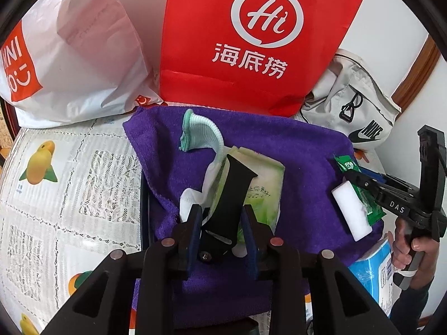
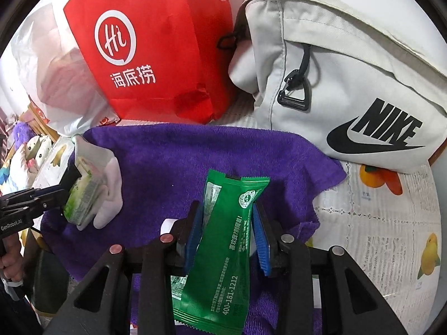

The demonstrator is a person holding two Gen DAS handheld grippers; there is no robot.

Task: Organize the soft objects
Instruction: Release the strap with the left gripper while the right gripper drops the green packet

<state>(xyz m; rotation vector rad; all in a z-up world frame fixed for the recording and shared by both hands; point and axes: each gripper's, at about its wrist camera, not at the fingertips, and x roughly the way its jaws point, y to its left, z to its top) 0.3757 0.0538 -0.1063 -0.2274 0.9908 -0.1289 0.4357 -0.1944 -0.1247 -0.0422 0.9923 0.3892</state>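
Observation:
A purple towel (image 1: 301, 162) lies spread on the table; it also shows in the right wrist view (image 2: 178, 156). My left gripper (image 1: 222, 217) is shut on a black strap (image 1: 237, 189), held over a green-white tissue pack (image 1: 265, 187) and a white-and-mint sock (image 1: 201, 134). My right gripper (image 2: 226, 220) is shut on a green sachet (image 2: 223, 245) above the towel; it shows from the side in the left wrist view (image 1: 360, 180). A white sponge block (image 1: 350, 209) lies on the towel under it. The tissue pack (image 2: 83, 195) and sock (image 2: 111, 189) appear at left in the right wrist view.
A red paper bag (image 1: 251, 36), a white plastic bag (image 1: 78, 55) and a grey Nike bag (image 2: 349, 78) stand behind the towel. A blue-white tissue pack (image 1: 374, 273) sits at the towel's right edge. A fruit-print lace tablecloth (image 1: 56, 189) covers the table.

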